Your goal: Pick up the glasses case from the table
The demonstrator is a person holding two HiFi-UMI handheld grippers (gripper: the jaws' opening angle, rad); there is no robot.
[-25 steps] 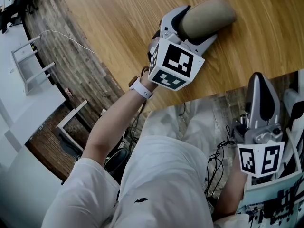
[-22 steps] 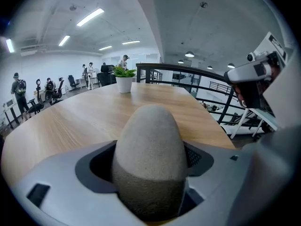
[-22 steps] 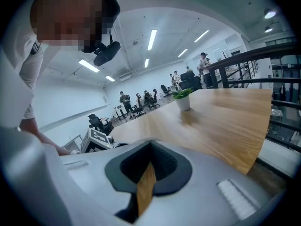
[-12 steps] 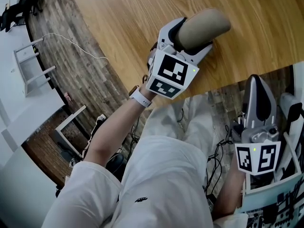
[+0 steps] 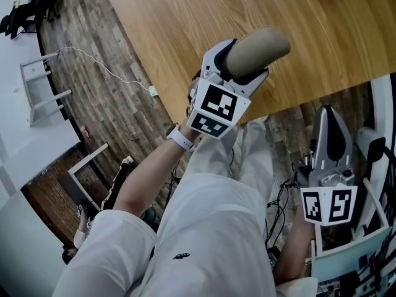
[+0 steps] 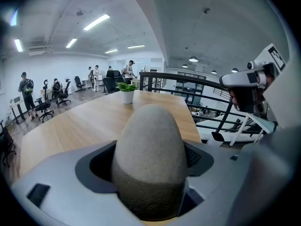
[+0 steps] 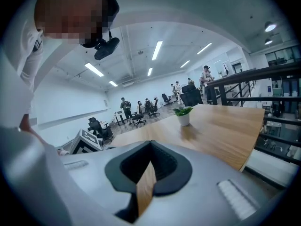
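The tan, felt-like glasses case (image 5: pixel 258 47) is clamped between the jaws of my left gripper (image 5: pixel 240 64), above the wooden table (image 5: pixel 322 17) near its front edge. Its rounded end sticks out past the fingers. In the left gripper view the case (image 6: pixel 148 154) fills the gap between the jaws of the left gripper (image 6: pixel 150 182). My right gripper (image 5: pixel 328 121) hangs off the table by the person's right side, pointing towards the table edge. In its own view the right gripper (image 7: pixel 149 164) is shut with nothing in it.
A small potted plant (image 6: pixel 127 92) stands on the far part of the table, also visible as the potted plant (image 7: pixel 183 116) in the right gripper view. A thin cable (image 5: pixel 105 67) lies on the plank floor left of the table. People and office chairs are far behind.
My left gripper, still holding the case, has moved back towards the table's front edge and the person. The right gripper has hardly moved.
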